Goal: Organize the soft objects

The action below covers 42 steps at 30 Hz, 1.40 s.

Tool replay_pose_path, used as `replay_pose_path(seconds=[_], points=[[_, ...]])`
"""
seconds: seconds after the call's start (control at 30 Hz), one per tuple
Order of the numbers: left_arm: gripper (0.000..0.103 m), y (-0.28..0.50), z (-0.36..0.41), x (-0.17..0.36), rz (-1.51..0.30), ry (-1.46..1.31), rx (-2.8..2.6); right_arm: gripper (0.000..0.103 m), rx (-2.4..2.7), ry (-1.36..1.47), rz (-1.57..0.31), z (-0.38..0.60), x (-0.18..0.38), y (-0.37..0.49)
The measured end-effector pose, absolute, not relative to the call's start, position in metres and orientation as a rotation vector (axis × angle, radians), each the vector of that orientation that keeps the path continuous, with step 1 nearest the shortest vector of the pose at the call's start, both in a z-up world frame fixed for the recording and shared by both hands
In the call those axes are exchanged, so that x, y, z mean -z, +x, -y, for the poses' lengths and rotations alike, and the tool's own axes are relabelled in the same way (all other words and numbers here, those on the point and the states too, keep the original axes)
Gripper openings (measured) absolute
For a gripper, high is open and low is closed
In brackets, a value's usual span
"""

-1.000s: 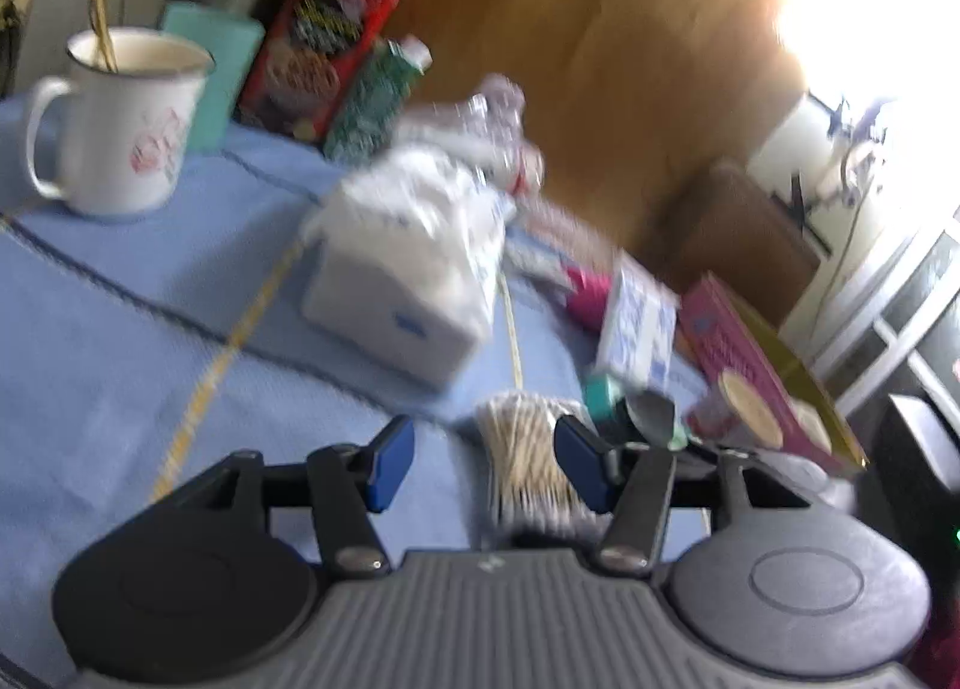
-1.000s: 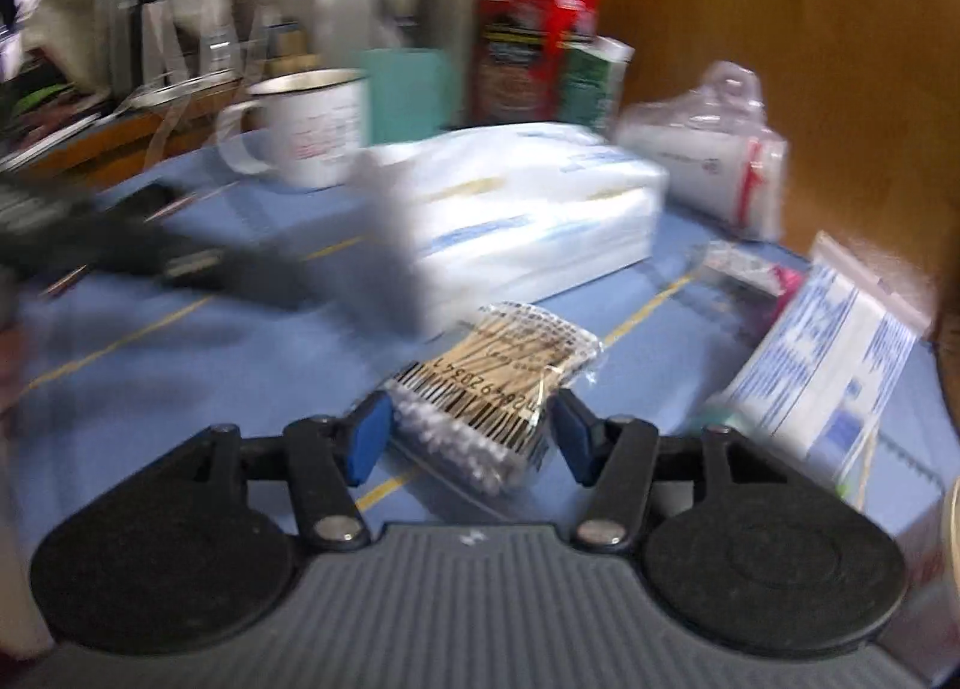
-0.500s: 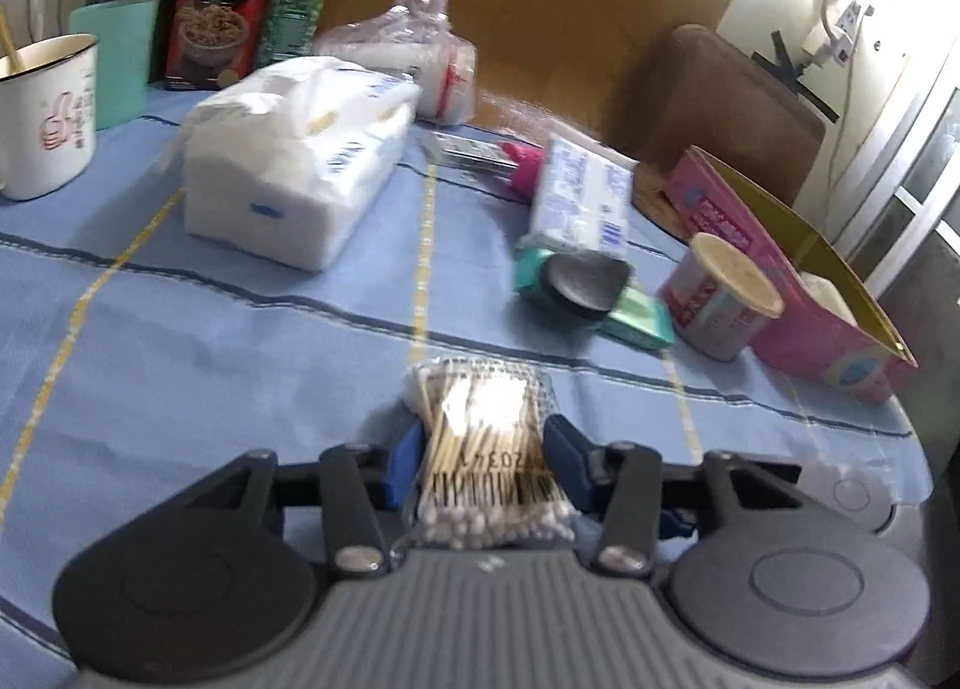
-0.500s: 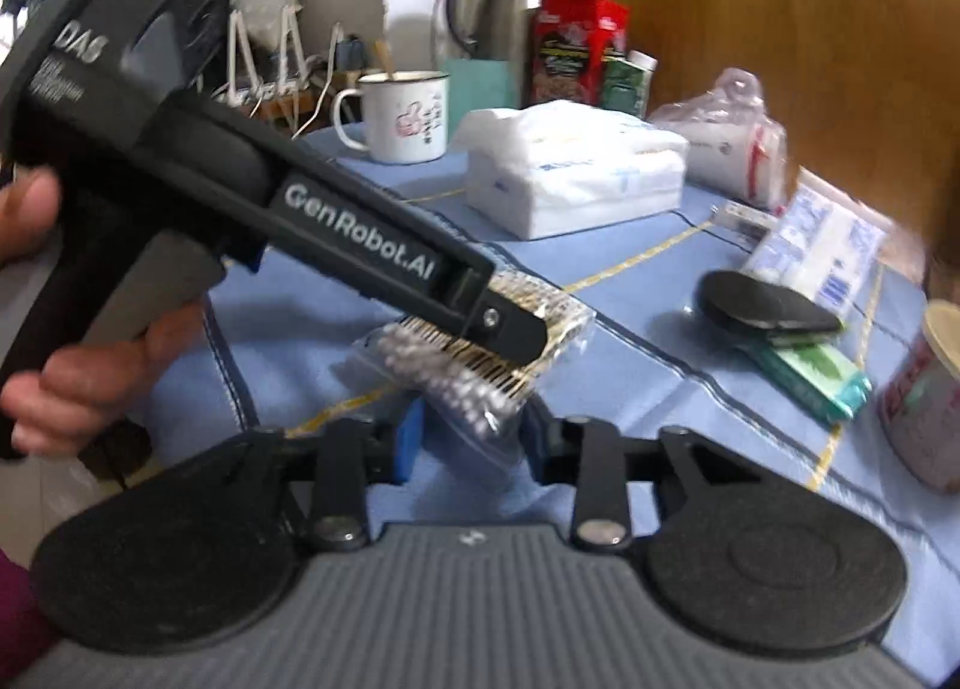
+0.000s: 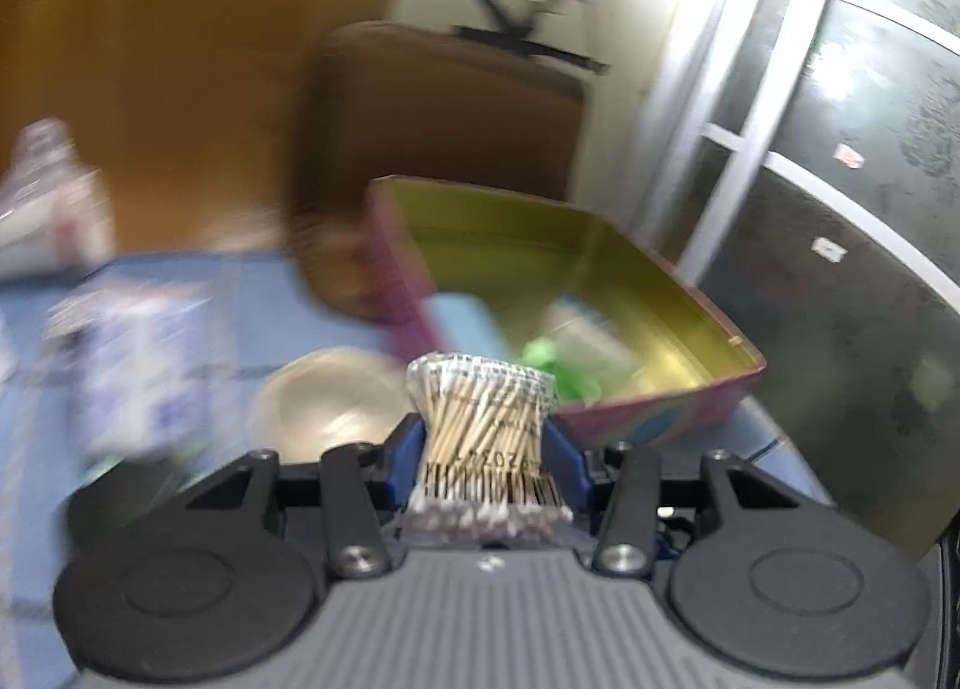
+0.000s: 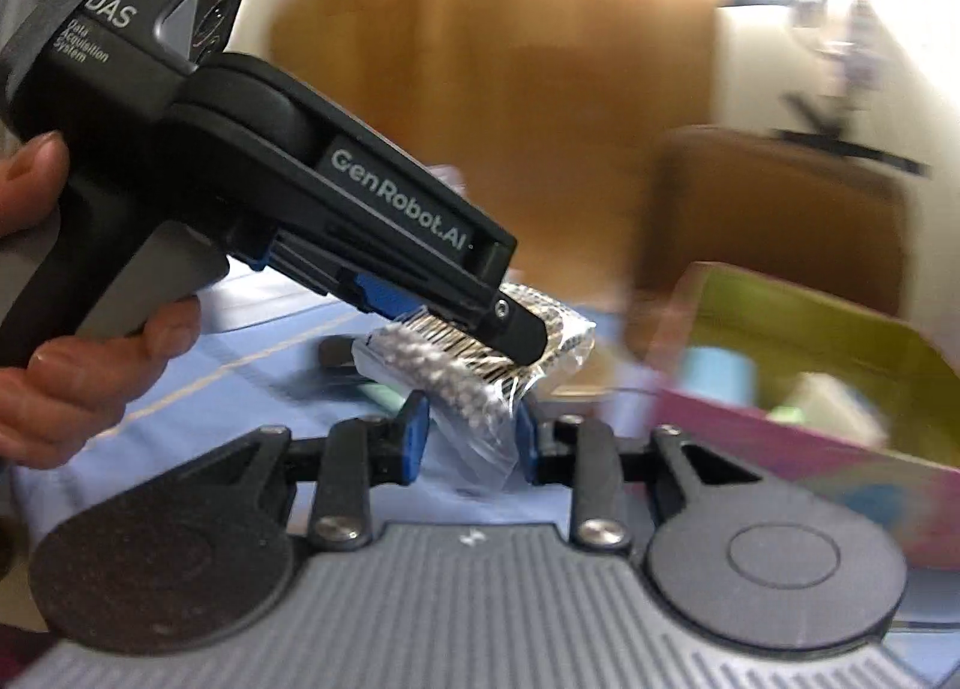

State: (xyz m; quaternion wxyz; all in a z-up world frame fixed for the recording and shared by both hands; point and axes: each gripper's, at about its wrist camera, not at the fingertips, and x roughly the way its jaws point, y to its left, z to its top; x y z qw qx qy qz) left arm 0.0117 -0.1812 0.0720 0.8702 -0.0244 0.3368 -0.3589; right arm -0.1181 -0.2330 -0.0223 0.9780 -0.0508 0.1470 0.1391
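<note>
**Cotton swabs carried toward the box**

Blue cloth on the bench (image 5: pixel 288 293) streaks with motion blur, where half a second ago it lay sharp. Both claws clench the same pack of cotton swabs (image 5: pixel 483 437): the left claw (image 5: pixel 486 458) grips its middle, the right claw (image 6: pixel 465 434) pinches its plastic end. The pack, which lay on the cloth earlier, is now lifted and sits just before the open pink box (image 5: pixel 660 425), which has come much nearer.
</note>
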Motion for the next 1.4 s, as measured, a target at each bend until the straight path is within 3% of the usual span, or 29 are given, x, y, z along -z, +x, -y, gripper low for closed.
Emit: replay_pose_path(seconds=[0.2, 0.37, 0.43, 0.63, 0.83, 1.1, 1.17, 1.23, 1.4], points=[[0.044, 0.044, 0.256, -0.069, -0.702, -0.053, 0.795, 0.033, -0.110, -0.035, -0.278, 0.300, 0.024, -0.092], [0.048, 0.051, 0.271, -0.063, -0.700, -0.019, 0.743, 0.038, 0.005, 0.009, -0.301, 0.332, 0.030, -0.065], [0.049, 0.048, 0.257, -0.066, -0.691, -0.046, 0.752, 0.053, 0.073, -0.003, -0.296, 0.338, 0.034, -0.060], [0.056, 0.028, 0.168, -0.078, -0.590, -0.115, 0.732, 0.054, 0.152, 0.135, -0.229, 0.350, 0.031, -0.074], [0.055, 0.040, 0.051, -0.060, -0.563, -0.150, 0.441, 0.053, -0.105, 0.200, -0.196, 0.308, -0.009, -0.052], [0.053, 0.057, -0.014, -0.002, -0.677, -0.154, 0.293, 0.054, -0.445, 0.019, -0.576, 0.165, -0.039, 0.123], [0.053, 0.054, -0.012, 0.006, -0.656, -0.117, 0.297, 0.060, -0.420, -0.018, -0.703, 0.140, -0.029, 0.170], [0.053, 0.049, -0.010, 0.015, -0.633, -0.085, 0.303, 0.075, -0.389, -0.018, -0.822, 0.122, -0.017, 0.207], [0.055, 0.036, -0.014, 0.012, -0.542, -0.102, 0.364, 0.085, -0.232, 0.042, -0.985, 0.107, 0.008, 0.266]])
